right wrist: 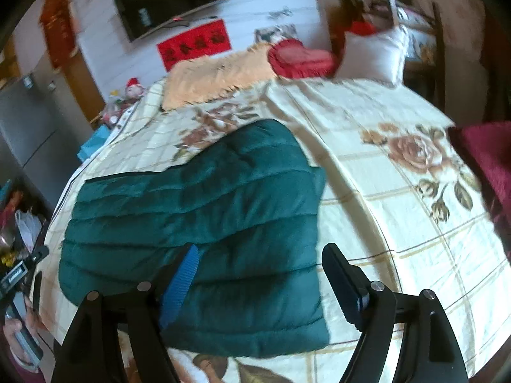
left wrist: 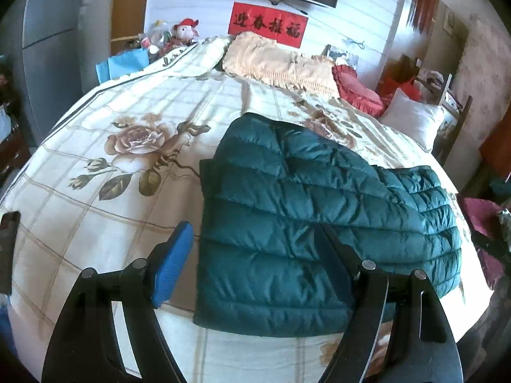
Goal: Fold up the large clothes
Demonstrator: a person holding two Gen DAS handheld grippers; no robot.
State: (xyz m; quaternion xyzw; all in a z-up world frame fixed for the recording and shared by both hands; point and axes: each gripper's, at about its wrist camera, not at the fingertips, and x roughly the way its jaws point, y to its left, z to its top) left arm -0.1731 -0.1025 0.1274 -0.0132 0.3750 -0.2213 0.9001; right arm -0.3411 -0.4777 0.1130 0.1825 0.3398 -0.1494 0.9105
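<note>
We see the teal quilted jacket (left wrist: 319,217) lying folded on the floral bedspread (left wrist: 111,159). Left gripper (left wrist: 252,255) and right gripper (right wrist: 258,271) both hover above it, jaws wide, holding nothing.

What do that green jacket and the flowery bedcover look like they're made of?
The green jacket looks like thin, slightly shiny synthetic shell over puffy filling: stitched horizontal channels bulge between the seams. The bedcover looks like smooth woven cloth, cotton or a satin-like blend, with a printed rose and grid pattern and a soft sheen.
</note>
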